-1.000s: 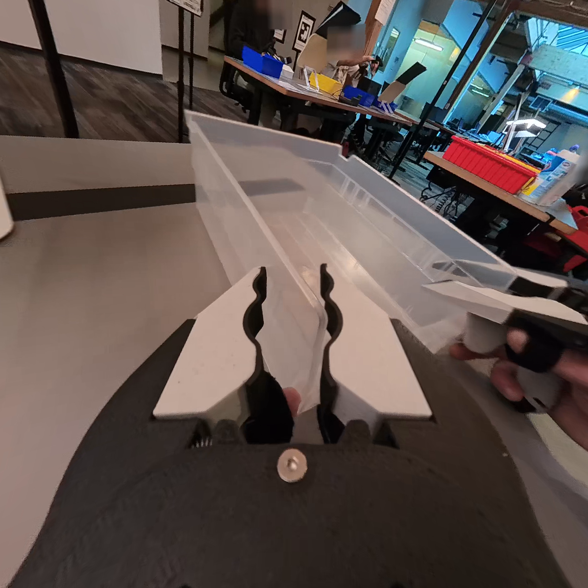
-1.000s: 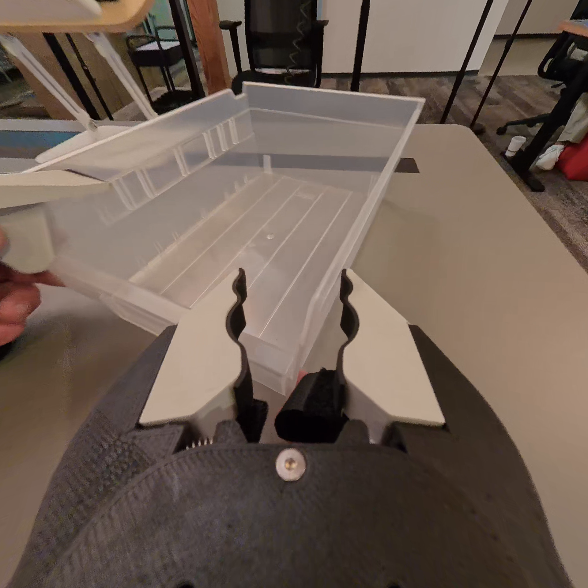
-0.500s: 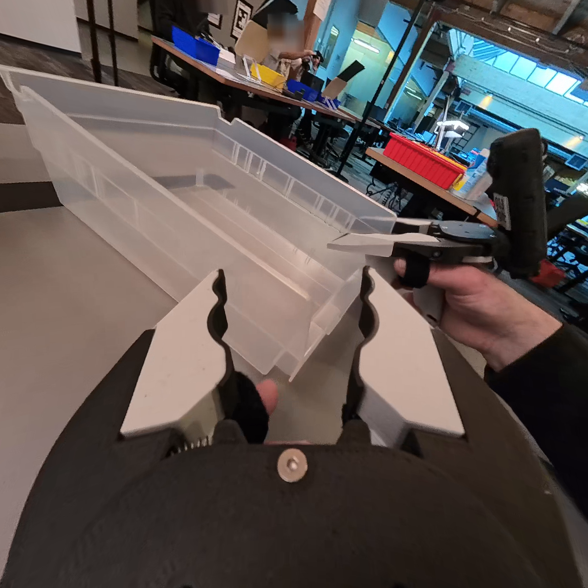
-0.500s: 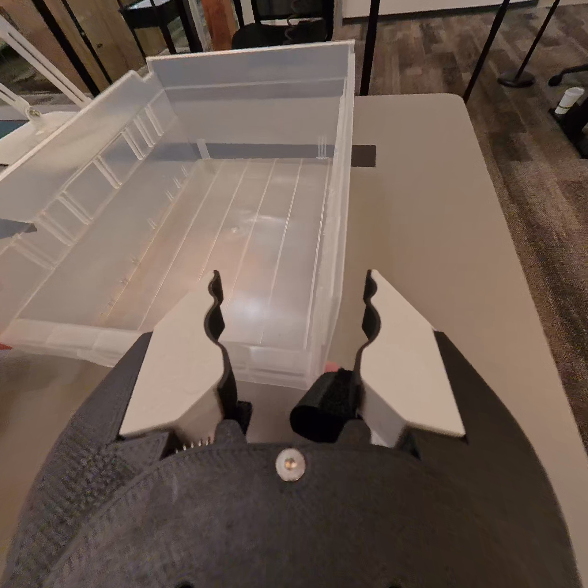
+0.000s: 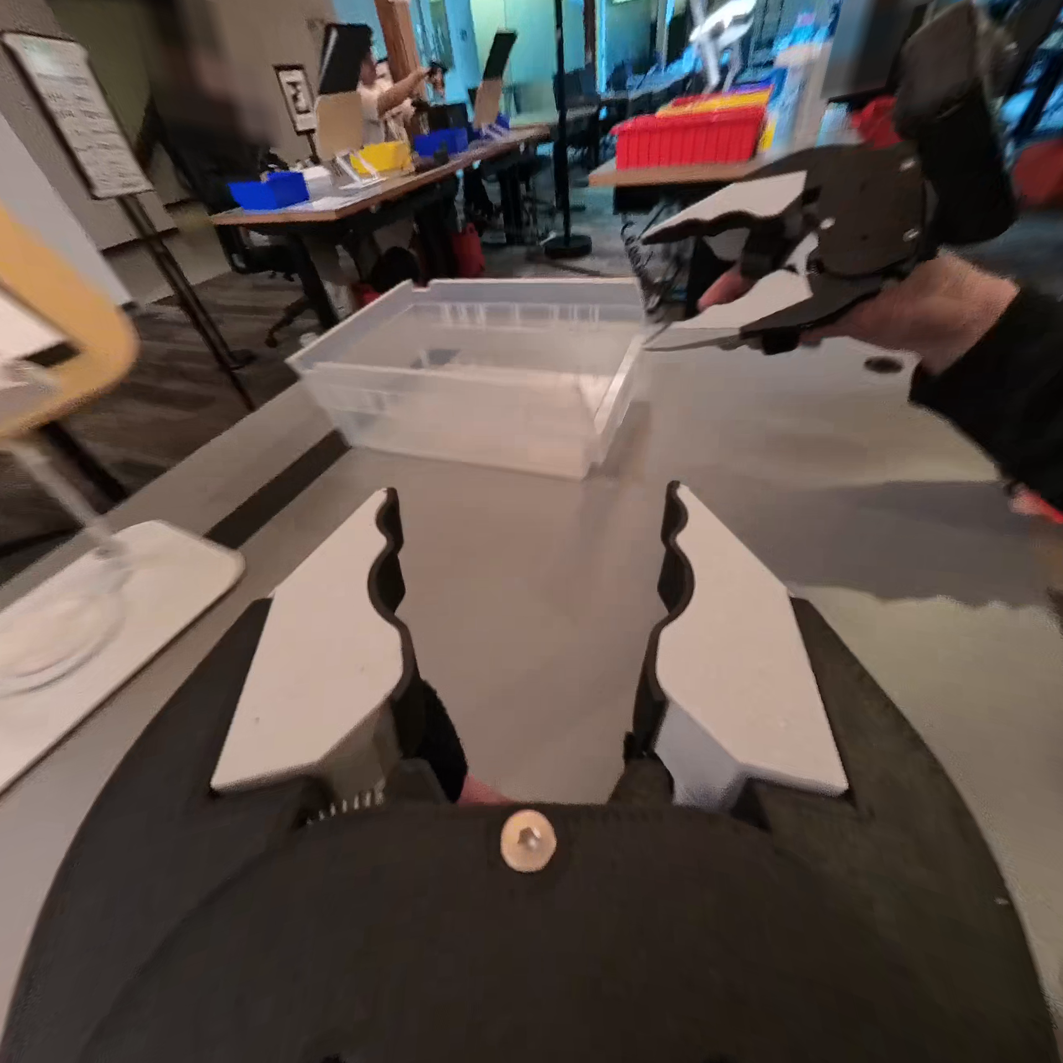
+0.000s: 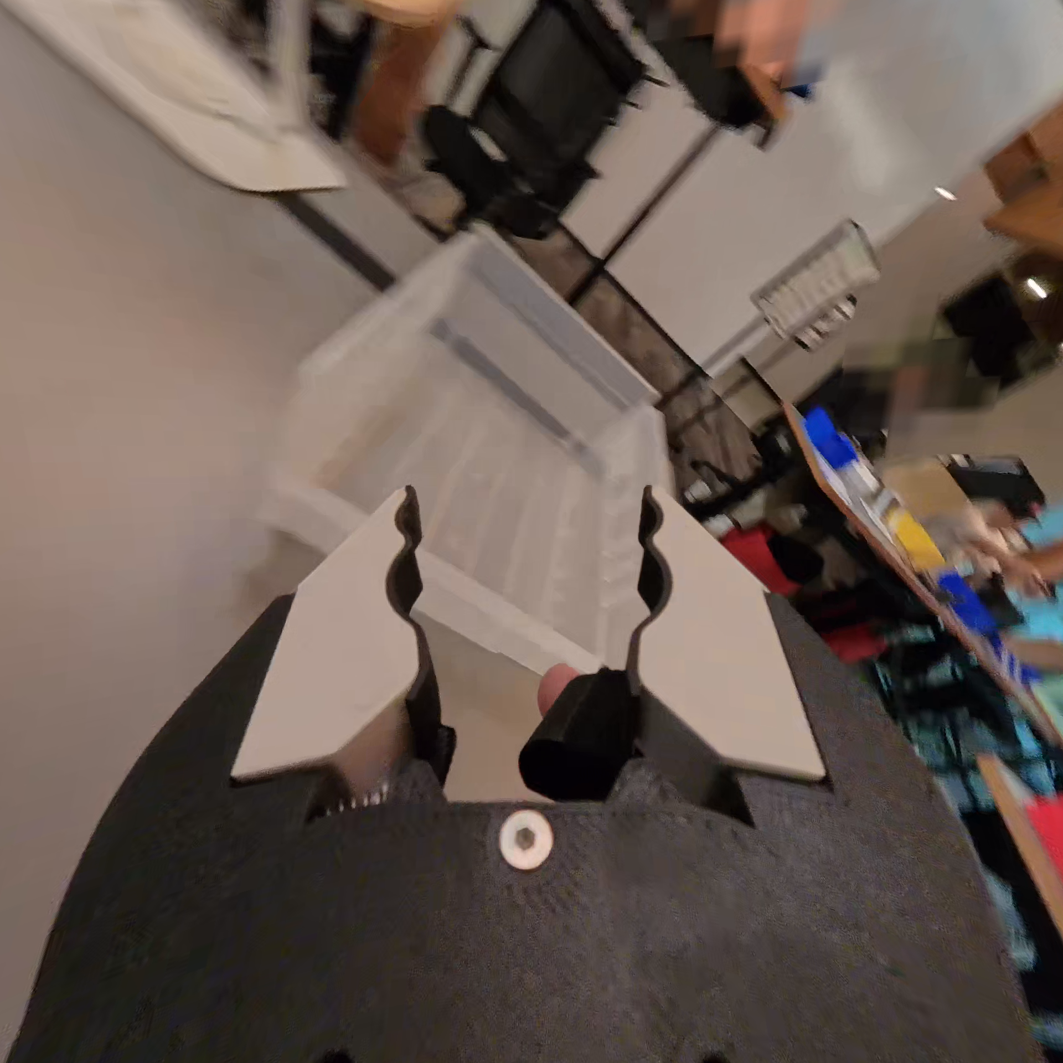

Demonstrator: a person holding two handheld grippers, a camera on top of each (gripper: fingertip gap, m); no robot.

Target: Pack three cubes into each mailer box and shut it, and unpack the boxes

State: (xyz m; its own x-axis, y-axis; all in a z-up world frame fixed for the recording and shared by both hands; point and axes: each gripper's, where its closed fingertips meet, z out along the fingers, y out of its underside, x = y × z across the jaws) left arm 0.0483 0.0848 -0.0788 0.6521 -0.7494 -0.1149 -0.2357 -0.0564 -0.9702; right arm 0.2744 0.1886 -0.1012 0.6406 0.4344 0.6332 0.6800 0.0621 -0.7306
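Observation:
No mailer box or cube shows in either view. A clear plastic bin (image 5: 471, 374) with nothing visible inside stands on the grey table (image 5: 748, 460), near its far edge. My left gripper (image 5: 532, 494) is open and empty, held back from the bin over bare table. My right gripper (image 5: 650, 290) is open and empty, held in a hand above the bin's right end. In the tilted, blurred right wrist view, the right gripper (image 6: 528, 500) has its fingers wide apart and the bin (image 6: 489, 431) lies beyond them.
A white base plate (image 5: 115, 604) with a stand and a tan board (image 5: 52, 322) sit at the left. The table edge with a black strip (image 5: 276, 489) runs behind it. Other tables with blue (image 5: 270, 190), yellow and red bins (image 5: 690, 135) and people are in the background.
A second ago both grippers had the bin's walls between their fingers. Both have since opened and drawn back, and the bin now rests farther off on the table. The right view has tilted.

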